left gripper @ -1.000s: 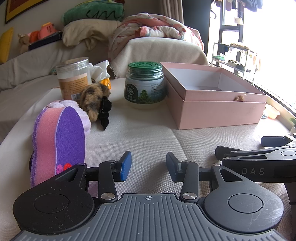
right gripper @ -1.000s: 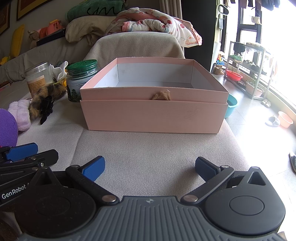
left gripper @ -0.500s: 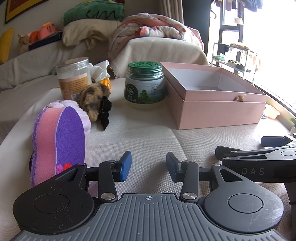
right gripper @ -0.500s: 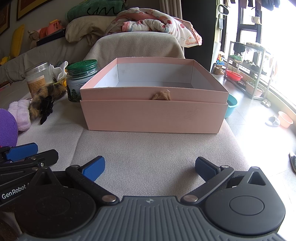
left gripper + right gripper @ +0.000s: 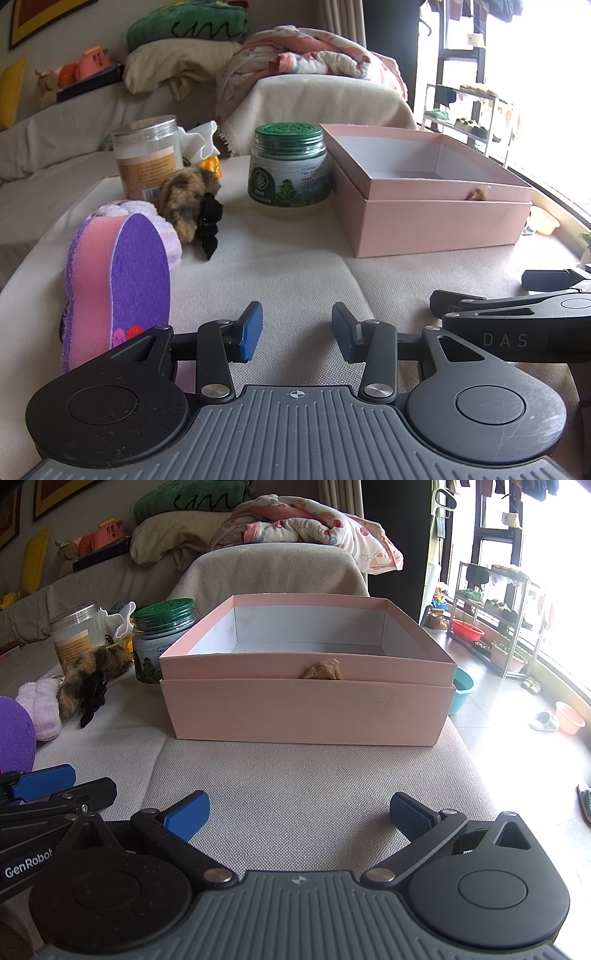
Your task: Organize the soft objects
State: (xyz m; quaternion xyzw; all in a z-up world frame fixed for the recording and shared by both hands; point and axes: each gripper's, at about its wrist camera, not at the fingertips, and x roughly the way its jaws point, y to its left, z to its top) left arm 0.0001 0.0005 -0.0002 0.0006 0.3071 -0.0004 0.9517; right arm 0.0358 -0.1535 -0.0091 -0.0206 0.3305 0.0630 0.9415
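Both tools gape empty: left tool, right tool. Sponge at nine o'clock is cut off; box floor partly hidden.

"DAS" is printed on the right gripper; "GenRobot" on the left gripper, left of the pink box

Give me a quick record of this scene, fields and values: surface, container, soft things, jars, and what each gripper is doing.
surface: beige cloth-covered table
container: open pink box, looks empty
soft things: purple-pink sponge, lilac fluffy item, brown furry hair clip, all left of the box
jars: green-lidded jar; clear jar
left gripper: open, empty
right gripper: open, empty
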